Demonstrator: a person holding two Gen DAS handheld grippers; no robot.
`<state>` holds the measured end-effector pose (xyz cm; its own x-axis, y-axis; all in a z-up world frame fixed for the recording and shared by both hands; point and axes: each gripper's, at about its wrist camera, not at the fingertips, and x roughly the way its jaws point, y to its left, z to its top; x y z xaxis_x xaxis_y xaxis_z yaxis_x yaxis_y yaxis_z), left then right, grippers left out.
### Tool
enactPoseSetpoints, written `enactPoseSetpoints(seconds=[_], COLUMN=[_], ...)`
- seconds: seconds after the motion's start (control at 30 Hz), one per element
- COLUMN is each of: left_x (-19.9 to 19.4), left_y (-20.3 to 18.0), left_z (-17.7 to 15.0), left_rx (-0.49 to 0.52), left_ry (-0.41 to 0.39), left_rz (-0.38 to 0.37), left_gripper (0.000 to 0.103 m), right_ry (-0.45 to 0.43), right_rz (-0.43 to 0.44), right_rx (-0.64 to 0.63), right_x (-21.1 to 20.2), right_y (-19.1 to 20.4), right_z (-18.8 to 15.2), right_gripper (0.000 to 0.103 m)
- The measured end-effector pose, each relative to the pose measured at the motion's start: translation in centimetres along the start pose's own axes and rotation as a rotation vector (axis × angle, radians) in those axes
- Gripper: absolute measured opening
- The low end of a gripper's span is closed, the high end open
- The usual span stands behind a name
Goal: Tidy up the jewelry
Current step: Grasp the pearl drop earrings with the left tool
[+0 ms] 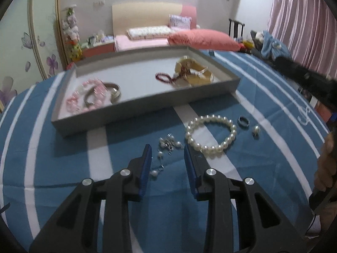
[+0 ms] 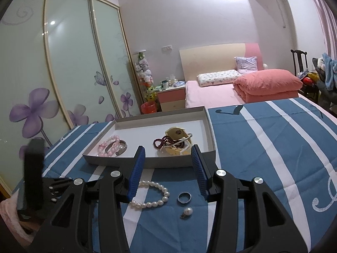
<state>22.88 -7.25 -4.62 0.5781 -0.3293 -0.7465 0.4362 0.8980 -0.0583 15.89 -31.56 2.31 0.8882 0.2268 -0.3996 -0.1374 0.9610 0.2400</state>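
Observation:
My left gripper is open and tilted down over the blue striped cloth. A small pearl chain lies on the cloth in the gap between its blue pads, which stand apart from it. Just right of it are a pearl bracelet, a dark ring and a pearl pendant. My right gripper is also open, with nothing between its pads. The bracelet, ring and pendant lie below it. Behind them, the grey tray holds pink beads, a bangle, dark red beads and a gold piece.
The cloth covers a table that ends towards a pink bed. A person's hand shows at the right edge of the left wrist view. The black body of the other tool stands blurred at the left of the right wrist view.

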Motion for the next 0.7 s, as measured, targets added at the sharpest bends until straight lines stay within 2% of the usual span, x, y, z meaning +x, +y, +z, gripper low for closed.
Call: enactPoseSetpoints(seconds=[0.13,0.37,0.47,0.53,0.7], left_x=[1.3,2.3,2.6,2.7,2.7], left_y=[-0.2,-0.6,-0.6,-0.5,-0.5], left_z=[0.3,1.2,1.4,1.6,1.7], left_rx=[-0.003,0.014,0.018,0.012,0.019], left_ry=[0.053,0.057,0.058,0.057,0.057], left_rz=[-0.011,0.040,0.064,0.076,0.098], left_gripper=[0.033,0.033,0.024,0.015,0.014], right_ry=[-0.003,0.006,0.008,0.010,0.015], right_rz=[-0.001,0.003,0.003,0.003,0.000], right_rx=[0.011,0.025,0.032,0.038,0.047], right_x=[-0.1,0.4,0.3,0.4,0.4], right_y=[-0.3,-0.7,-0.9,-1.0,-1.3], right_z=[-0.1,-0.5,-0.4,-0.5,-0.5], right_gripper=[0.047,0.047,0.047,0.047,0.047])
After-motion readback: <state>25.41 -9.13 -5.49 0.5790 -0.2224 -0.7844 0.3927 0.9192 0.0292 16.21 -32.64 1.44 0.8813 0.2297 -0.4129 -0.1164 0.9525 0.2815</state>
